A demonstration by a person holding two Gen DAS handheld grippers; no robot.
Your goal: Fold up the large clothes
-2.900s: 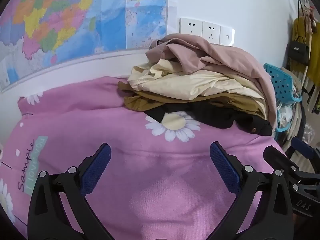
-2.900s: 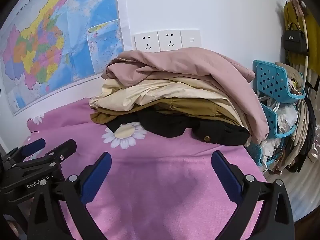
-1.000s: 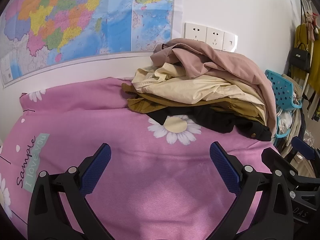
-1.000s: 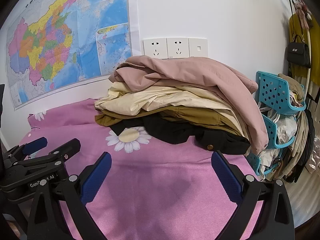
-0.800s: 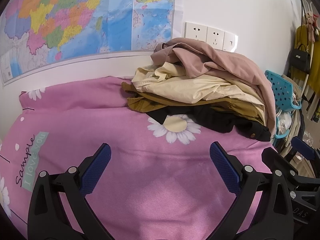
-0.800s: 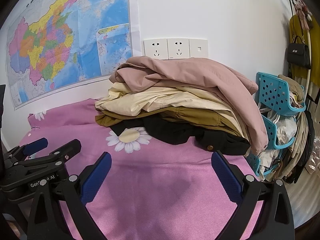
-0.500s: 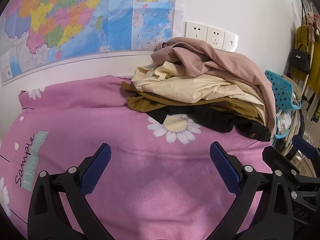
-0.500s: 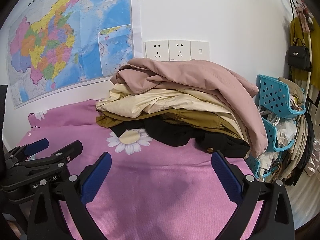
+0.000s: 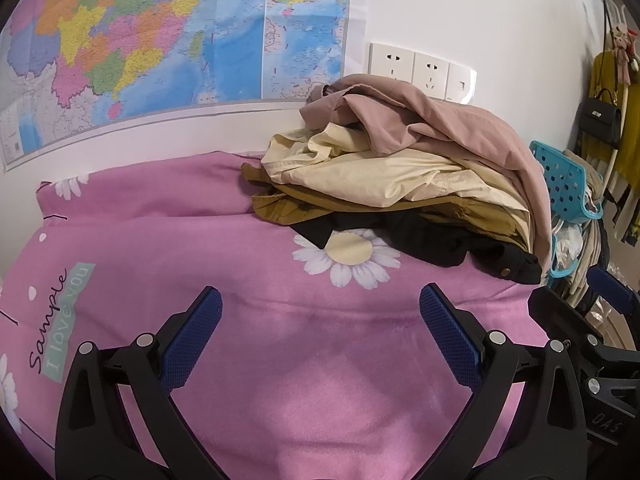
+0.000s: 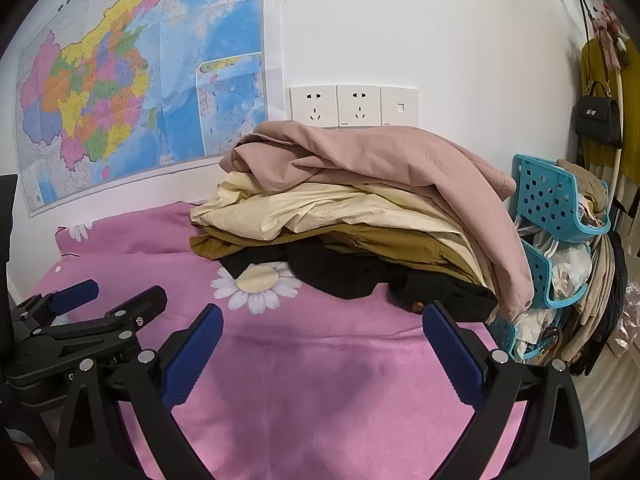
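1. A heap of large clothes (image 10: pixel 360 216) lies on the far right part of the pink daisy-print bedspread (image 10: pixel 320 380), against the wall.
2. In the heap, a dusty-pink jacket (image 10: pixel 400 164) lies on top, over a cream garment (image 10: pixel 300 208), a mustard-brown one (image 10: pixel 372 236) and a black one (image 10: pixel 344 276) at the bottom.
3. A paper wall map (image 10: pixel 132 80) hangs behind the bed, to the left of the heap.
4. Three white wall sockets (image 10: pixel 354 106) sit just above the heap.
5. A blue perforated plastic basket rack (image 10: pixel 556 200) stands to the right of the bed.
6. The left gripper (image 9: pixel 320 336) and right gripper (image 10: pixel 322 340) hover side by side over the near part of the bedspread, jaws spread wide.

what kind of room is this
Probably a bedroom: a pink daisy-print bedsheet with a pile of clothes on it, a wall map, and a handbag hanging beside more garments.
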